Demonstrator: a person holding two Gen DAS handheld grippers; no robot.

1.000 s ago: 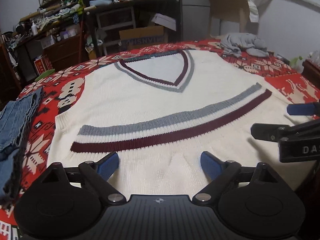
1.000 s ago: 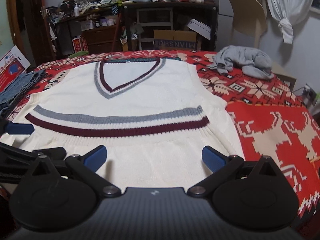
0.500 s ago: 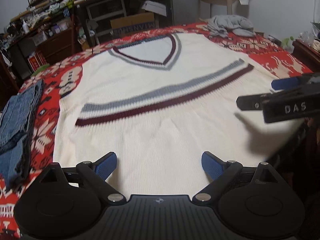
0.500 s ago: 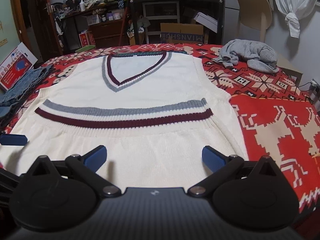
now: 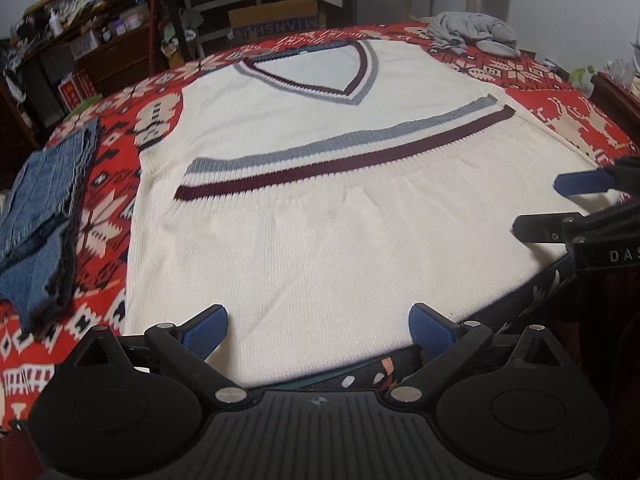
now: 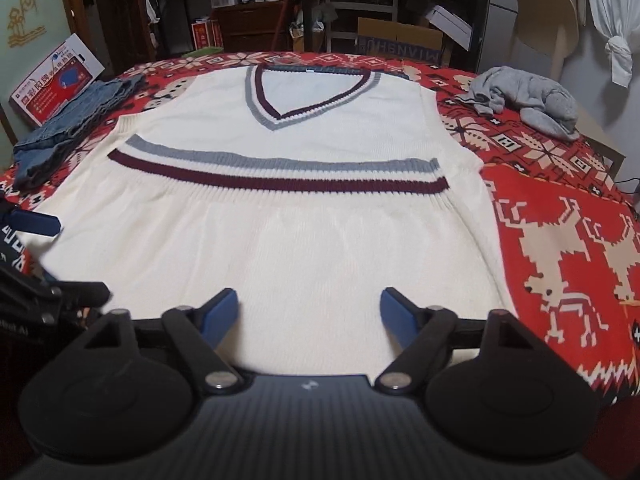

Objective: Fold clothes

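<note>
A cream knit vest (image 5: 320, 240) with a grey and a maroon chest stripe and a V-neck lies flat on the table, its hem toward me. My left gripper (image 5: 318, 320) hovers over the left part of the near hem, its jaws opening wide, and the pads touch no fabric. My right gripper (image 6: 308, 308) hangs over the right part of the same vest (image 6: 300, 240). Its jaws are closing, and the hem lies below and between them, not pinched. Each gripper shows at the edge of the other's view: the right gripper (image 5: 560, 204), the left gripper (image 6: 56, 256).
A red patterned tablecloth (image 6: 560, 240) covers the table. Folded jeans (image 5: 44, 216) lie at the left edge and a crumpled grey garment (image 6: 528, 100) at the far right. Behind the table stand cluttered shelves, a cardboard box (image 6: 396, 40) and a chair (image 6: 540, 12).
Both grippers have drawn back toward the vest's near hem and tipped further down. The right gripper's fingers have come closer together. The vest has not moved.
</note>
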